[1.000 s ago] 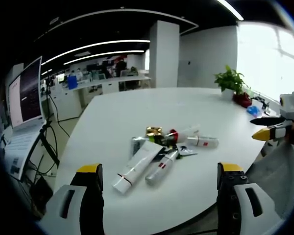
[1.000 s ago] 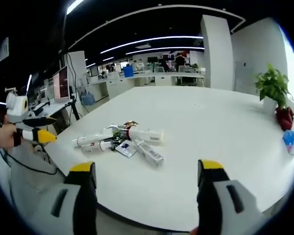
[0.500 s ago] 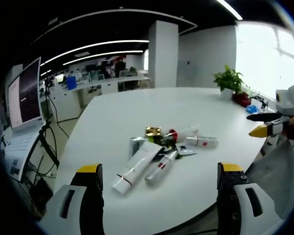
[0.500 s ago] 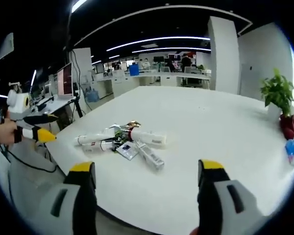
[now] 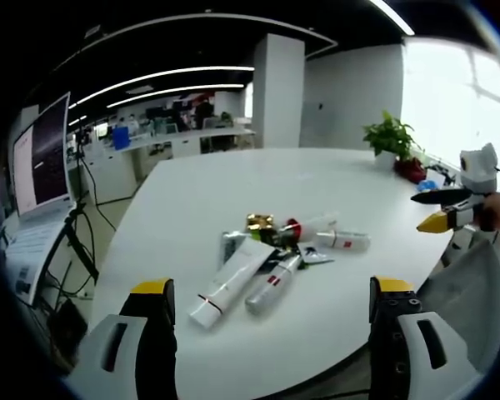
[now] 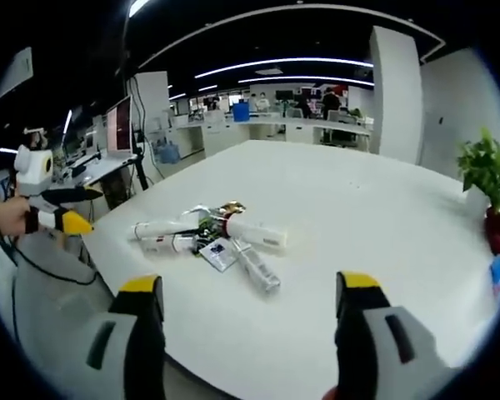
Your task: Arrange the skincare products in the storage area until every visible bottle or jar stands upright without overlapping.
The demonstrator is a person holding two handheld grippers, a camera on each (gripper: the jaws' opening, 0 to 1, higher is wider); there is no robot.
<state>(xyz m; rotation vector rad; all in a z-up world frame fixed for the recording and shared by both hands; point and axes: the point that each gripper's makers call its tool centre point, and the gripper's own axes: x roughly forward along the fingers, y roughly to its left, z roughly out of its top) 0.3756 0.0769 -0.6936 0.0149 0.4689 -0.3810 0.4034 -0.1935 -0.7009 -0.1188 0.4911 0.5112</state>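
My left gripper [image 5: 271,333] and right gripper [image 6: 246,333], fingers spread, both face the toppled skincare tubes [image 5: 271,258] mid-tabletop [image 5: 233,192]; left looks nearer.

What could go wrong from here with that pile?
1. The tubes and bottles lie crossed in one heap; pulling one out will likely drag or roll its neighbours.
2. The heap sits near the curved table edge, so a nudged round bottle could roll off and leave the workspace.
3. Both the left gripper and right gripper are open and away from the pile; slim tubes may tip again once stood upright.
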